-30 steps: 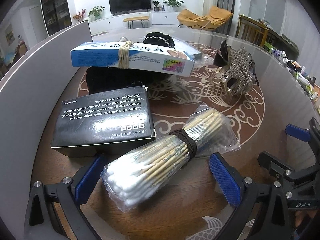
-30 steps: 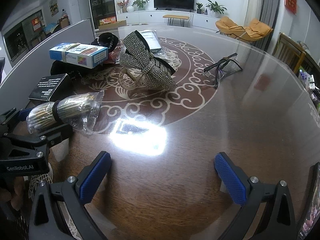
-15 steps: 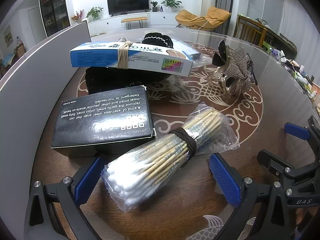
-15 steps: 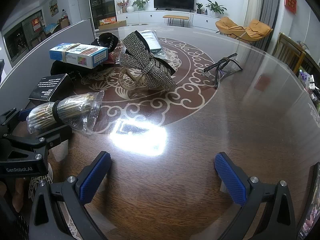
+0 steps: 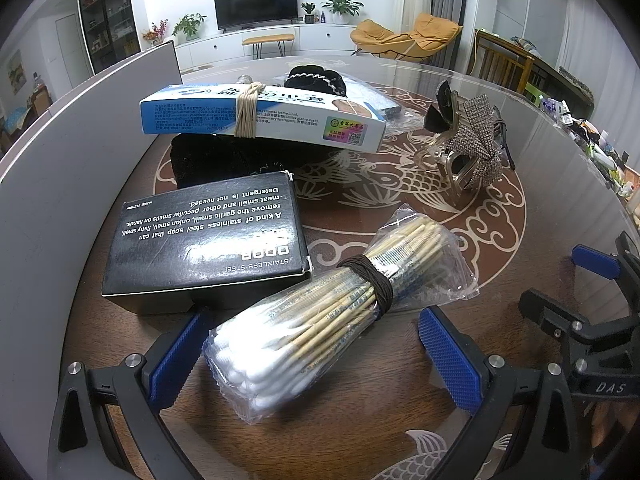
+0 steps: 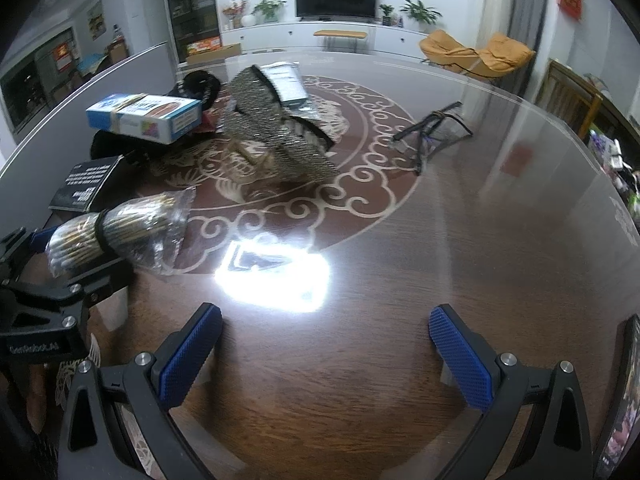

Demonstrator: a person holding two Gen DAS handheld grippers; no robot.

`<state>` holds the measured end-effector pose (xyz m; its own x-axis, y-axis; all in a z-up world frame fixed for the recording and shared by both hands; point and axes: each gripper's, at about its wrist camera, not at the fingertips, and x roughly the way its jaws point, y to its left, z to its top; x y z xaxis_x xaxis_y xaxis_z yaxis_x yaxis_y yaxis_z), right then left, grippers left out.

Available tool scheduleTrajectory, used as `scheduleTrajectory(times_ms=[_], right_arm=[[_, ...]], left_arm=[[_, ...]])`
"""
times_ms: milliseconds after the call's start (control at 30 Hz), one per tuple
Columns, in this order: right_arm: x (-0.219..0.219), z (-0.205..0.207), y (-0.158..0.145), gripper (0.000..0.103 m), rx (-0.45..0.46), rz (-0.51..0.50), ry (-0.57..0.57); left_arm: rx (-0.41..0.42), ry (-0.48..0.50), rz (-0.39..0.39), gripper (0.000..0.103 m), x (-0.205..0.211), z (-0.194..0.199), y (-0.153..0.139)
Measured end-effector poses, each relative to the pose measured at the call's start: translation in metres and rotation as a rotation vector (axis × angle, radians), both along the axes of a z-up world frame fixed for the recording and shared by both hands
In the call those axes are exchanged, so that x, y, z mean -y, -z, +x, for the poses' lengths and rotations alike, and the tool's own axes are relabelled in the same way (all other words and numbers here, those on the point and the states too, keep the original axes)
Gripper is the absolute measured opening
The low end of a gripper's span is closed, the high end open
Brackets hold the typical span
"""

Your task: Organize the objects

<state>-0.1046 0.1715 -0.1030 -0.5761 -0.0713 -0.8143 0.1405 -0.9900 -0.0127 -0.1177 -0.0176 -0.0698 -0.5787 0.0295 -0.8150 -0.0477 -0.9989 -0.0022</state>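
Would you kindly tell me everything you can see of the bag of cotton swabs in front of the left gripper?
The bag of cotton swabs is a clear, crinkled plastic sleeve packed with pale wooden sticks, white cotton tips bunched at the near end. A dark band cinches its middle. It lies flat and diagonal on the glass-topped table, its tip end between the open blue pads of the left gripper, beside the black box. Contact with the pads is unclear.

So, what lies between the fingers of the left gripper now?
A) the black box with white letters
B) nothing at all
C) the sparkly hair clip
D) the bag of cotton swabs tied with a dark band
D: in the left wrist view the bag of cotton swabs lies on the table between the open fingers of the left gripper, while the black box sits beside it.
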Motion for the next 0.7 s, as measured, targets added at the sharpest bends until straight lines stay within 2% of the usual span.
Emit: scheduleTrajectory(times_ms=[700], right_arm=[[0.0012, -0.0021, -0.0005, 0.103, -0.002, 0.001, 0.007]], left_arm=[[0.0, 0.002, 0.001, 0.103, 0.0, -0.0003, 0.0003]])
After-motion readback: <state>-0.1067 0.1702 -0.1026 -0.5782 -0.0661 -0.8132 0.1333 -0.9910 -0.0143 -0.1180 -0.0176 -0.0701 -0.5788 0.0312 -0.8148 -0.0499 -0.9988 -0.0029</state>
